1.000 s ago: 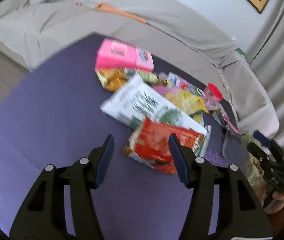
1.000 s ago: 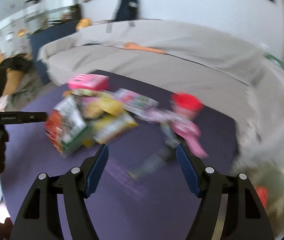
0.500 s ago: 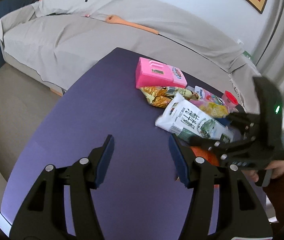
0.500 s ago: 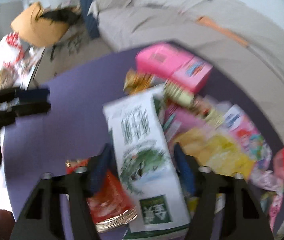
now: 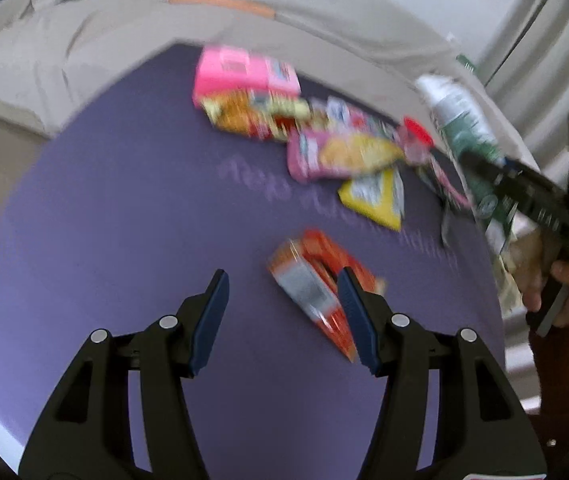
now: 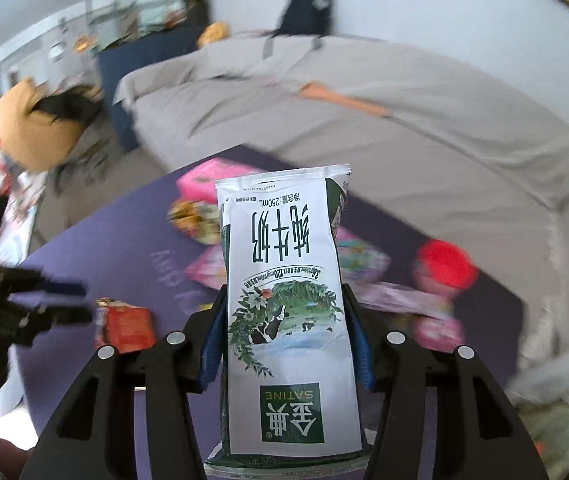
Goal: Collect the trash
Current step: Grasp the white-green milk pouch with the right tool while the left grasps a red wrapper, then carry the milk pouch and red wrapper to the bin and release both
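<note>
**With one carton up, most trash left**

L wrist view: left gripper (image 5: 282,294) jaws part-open, empty; red wrapper (image 5: 318,280) lies by the right jaw, prob. not touching (blurred). Wrapper pile (image 5: 324,148) ahead on purple table (image 5: 124,220); bare room left of the jaws.

R wrist view: right gripper (image 6: 284,320), jaws just closed in, clamps milk carton (image 6: 288,300), lifted off the table.

One milk carton (image 6: 284,304), one pink box (image 5: 240,74), two tools.

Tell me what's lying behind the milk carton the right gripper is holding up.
Behind the milk carton on the purple table: a pink box, snack wrappers and a red-capped item. The carton hides whatever lies directly behind it.
</note>
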{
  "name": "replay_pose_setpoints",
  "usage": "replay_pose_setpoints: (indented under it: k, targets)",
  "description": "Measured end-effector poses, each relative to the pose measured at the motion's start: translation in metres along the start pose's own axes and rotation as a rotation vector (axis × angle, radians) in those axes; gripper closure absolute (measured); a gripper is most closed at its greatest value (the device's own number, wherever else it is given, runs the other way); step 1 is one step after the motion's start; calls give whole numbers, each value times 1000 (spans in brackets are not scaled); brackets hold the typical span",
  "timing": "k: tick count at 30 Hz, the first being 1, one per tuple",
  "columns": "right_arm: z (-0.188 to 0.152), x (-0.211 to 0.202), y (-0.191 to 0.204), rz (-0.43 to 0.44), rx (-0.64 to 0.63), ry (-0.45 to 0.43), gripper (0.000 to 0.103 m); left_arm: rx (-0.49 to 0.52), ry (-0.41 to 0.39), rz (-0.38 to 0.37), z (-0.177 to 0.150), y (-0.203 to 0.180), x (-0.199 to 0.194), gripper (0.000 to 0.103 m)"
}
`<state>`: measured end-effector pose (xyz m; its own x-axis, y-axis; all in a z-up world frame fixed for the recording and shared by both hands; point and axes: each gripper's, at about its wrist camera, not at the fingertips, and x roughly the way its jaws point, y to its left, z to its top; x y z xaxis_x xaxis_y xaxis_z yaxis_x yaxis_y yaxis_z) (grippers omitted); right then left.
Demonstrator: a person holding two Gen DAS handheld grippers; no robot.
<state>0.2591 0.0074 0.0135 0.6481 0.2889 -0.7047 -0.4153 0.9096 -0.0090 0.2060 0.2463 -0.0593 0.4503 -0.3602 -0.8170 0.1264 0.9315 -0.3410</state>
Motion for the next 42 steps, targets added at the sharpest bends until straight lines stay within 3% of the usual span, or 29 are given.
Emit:
replay_pose_setpoints:
  k: [5,7,11,13,17,22,25,28,37,42]
  targets:
    - [-34,-23,-34,-57,110,-10,53,-61,32,21,-12,-13,21,49]
    - [-49,-27,-40,-63,130,-3,53,-77,-15,44,-9,-18,24,50]
    - [-74,-37,-42,-63,141,10,53,-95,-45,48,-1,-27,33,65]
    - [-85,-44,-40,-79,129,10,53,-62,-73,67,2,-38,33,74]
    - [-106,-54,-42,-89,138,20,53,52,-133,89,5,-71,21,80]
    - [-129,-49,-47,-100,165,78,53,195,-213,110,3,-113,5,81]
    - [-140,-44,-47,-138,170,114,53,240,-217,95,2,-128,3,81]
    - [-148,-39,-51,-117,200,141,53,268,-215,77,-1,-139,2,81]
    - [-150,-27,-53,-124,209,192,49,266,-181,26,-4,-144,7,81]
    - [-149,-26,-58,-66,252,205,38,235,-172,31,-4,-133,9,80]
